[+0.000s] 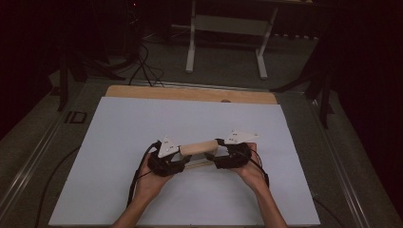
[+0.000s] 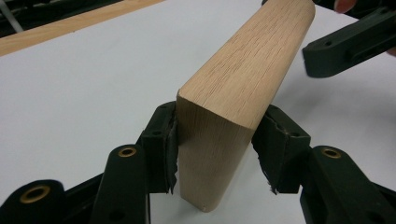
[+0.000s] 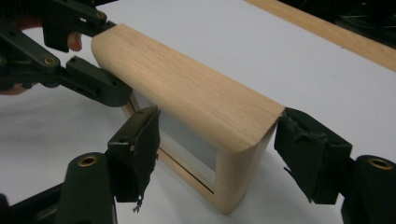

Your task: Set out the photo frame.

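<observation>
With the left tongs point(image 2: 215, 154), pinches one end of the wooden frame point(image 1: 199, 148), pads pressed on both faces of the thick rounded rail. With the right tongs point(image 3: 219, 144), straddles the other end but grips nothing: jaws spread wide, one pad standing clear of the wood, the other close beside the frame's side.

Holds the frame lying crosswise between the two tongs, near the middle of the white-covered table point(image 1: 142, 123) and low over it, thick rail uppermost, thin slat point(image 1: 199, 164) beneath.

Looks like a letting-go at the right end, or a fresh bite there, with the left end carrying the hold alone. Calls next for a steady left hand point(image 1: 147, 183) so the frame does not swing or tip, and for the right hand point(image 1: 252, 173) either to draw straight back clear of the rail or to settle squarely on it before squeezing.

Hard to tell whether the slat touches the table or hangs just above it: underside hidden. Hard to say too whether the nearer right pad brushes the wood. Cuts off the frame's lower corner in the left gripper view; leaves the room behind the table too dark to read.
</observation>
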The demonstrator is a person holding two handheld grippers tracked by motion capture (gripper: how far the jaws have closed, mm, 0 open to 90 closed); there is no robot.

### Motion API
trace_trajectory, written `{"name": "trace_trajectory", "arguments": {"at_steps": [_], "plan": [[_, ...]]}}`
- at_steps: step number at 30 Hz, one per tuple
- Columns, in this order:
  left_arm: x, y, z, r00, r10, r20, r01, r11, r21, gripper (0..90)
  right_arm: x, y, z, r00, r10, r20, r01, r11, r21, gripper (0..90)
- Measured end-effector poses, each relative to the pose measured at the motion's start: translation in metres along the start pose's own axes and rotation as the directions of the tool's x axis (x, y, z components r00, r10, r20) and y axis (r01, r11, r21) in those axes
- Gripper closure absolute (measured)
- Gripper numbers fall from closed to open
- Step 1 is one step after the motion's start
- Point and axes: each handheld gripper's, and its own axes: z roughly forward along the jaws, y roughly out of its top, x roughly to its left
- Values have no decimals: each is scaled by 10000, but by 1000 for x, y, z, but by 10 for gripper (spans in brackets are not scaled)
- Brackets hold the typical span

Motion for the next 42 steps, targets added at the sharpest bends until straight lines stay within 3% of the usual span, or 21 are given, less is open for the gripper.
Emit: {"name": "trace_trajectory", "arguments": {"at_steps": [8, 26, 42], "plan": [[0, 1, 0, 9999, 27, -105, -26, 10000, 42, 531, 0, -3, 6, 10000, -18, 16, 17, 10000, 69, 316], [10, 7, 0, 9995, 227, -197, -220, 9992, 334, 499, 5, -7, 3, 9988, -43, 497, 45, 10000, -25, 493], [24, 12, 6, 9986, 462, -251, -453, 9984, 328, 465, 7, -1, 13, 9962, 259, 830, -251, 9996, -109, 508]]}}
